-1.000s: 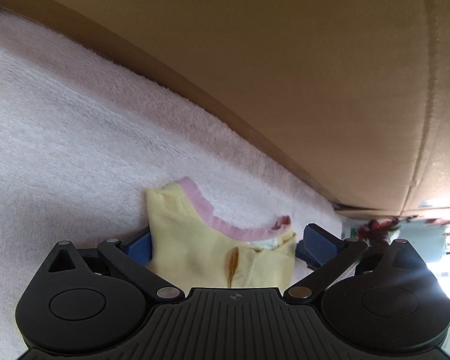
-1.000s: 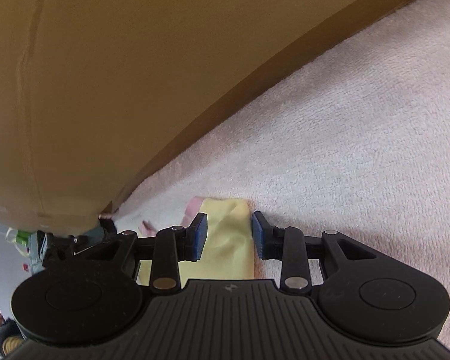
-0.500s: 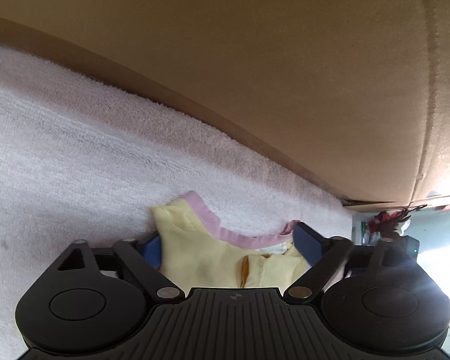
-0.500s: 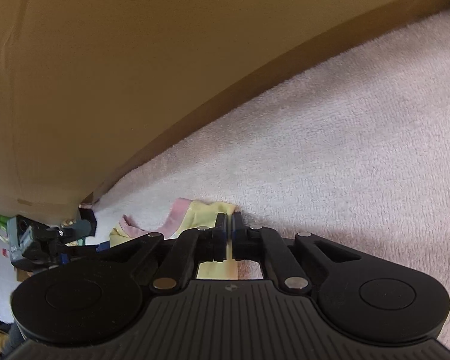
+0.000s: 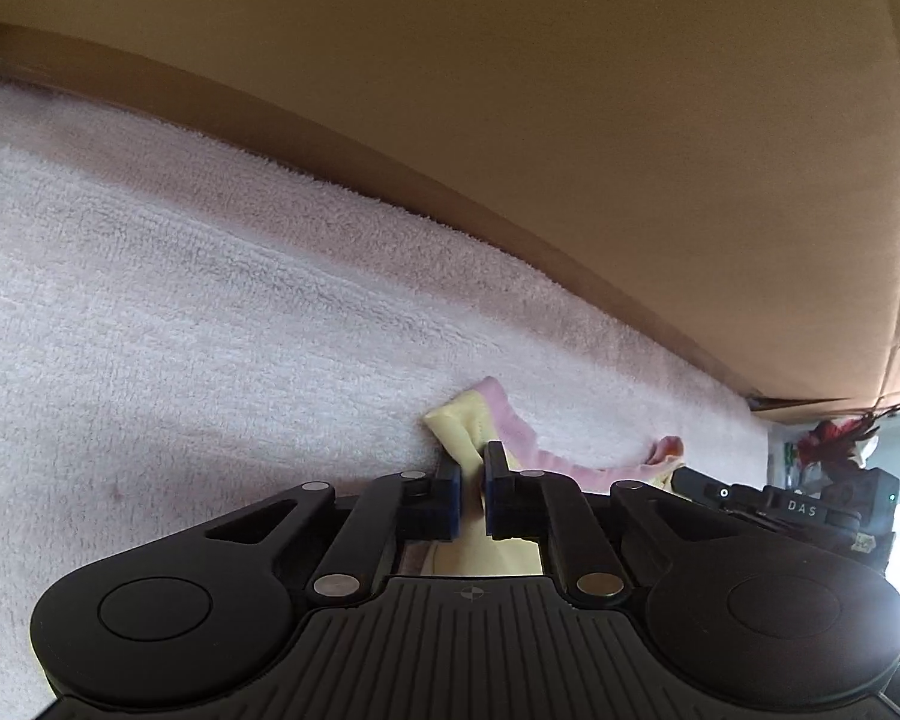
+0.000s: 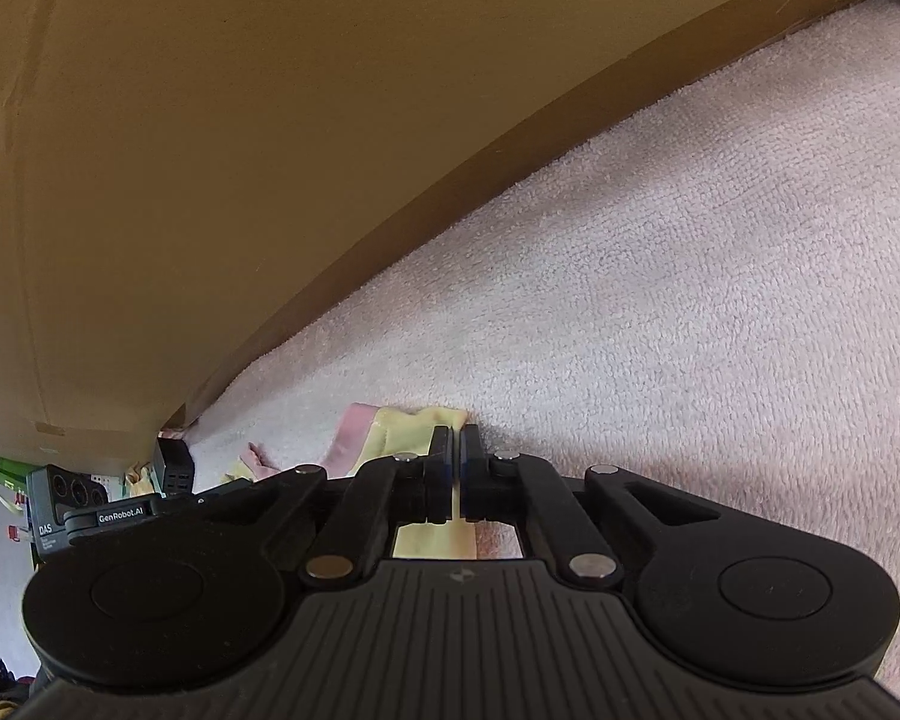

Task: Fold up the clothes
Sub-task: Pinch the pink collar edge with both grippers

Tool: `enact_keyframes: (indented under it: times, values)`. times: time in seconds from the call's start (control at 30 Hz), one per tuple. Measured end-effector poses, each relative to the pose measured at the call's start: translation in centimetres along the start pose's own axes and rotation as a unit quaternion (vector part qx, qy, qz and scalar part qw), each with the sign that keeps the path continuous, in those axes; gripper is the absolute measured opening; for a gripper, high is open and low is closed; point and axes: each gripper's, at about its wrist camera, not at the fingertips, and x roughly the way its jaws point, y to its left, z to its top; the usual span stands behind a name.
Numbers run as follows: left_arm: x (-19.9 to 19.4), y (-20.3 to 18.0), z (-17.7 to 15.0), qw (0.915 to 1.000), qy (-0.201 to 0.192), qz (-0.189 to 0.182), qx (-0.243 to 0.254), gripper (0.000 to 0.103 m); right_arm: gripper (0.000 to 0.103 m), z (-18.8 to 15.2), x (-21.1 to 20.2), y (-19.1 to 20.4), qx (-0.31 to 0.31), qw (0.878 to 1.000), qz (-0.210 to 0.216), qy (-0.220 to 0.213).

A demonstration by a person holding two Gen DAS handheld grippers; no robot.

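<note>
Yellow garment [image 5: 463,433] with pink trim is lying on the pale pink towel [image 5: 180,312], close to the brown cardboard wall [image 5: 510,120]. Left tool [image 5: 473,474] is clenching one shoulder corner of the garment; fabric is bunching between its blue pads [image 5: 450,501] and poking out ahead of the tips. Right tool [image 6: 452,456] is pinching the opposite corner, pads nearly meeting on a thin yellow fold. Pink neckline is sagging between the two tools.
</note>
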Motion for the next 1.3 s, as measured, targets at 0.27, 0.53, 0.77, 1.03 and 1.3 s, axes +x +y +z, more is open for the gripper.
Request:
enact_keyframes:
  times: [0.27, 0.53, 0.77, 1.03, 1.3]
  values:
    - [-0.3, -0.3, -0.2, 0.9999, -0.006, 0.003, 0.013, 0.002, 0.001, -0.6, -0.3, 1.3, -0.023, 0.999, -0.023, -0.013]
    - [-1.3, -0.8, -0.5, 0.9991, -0.016, -0.012, 0.038, 0.000, 0.001, -1.3, -2.6, 1.8, -0.032, 0.999, -0.007, -0.042]
    - [-3.0, -2.2, -1.1, 0.9964, -0.030, -0.039, 0.068, 0.000, 0.001, -1.7, -5.3, 2.3, -0.055, 0.997, 0.020, -0.059]
    - [-3.6, -2.3, -1.7, 0.9976, -0.038, -0.012, 0.057, 0.000, 0.001, -1.6, -6.1, 2.8, -0.085, 0.994, 0.033, -0.053]
    - [-1.3, -2.5, -0.4, 0.9970, -0.010, 0.022, 0.074, 0.000, 0.001, -1.1, -3.9, 1.6, -0.063, 0.997, 0.007, -0.044]
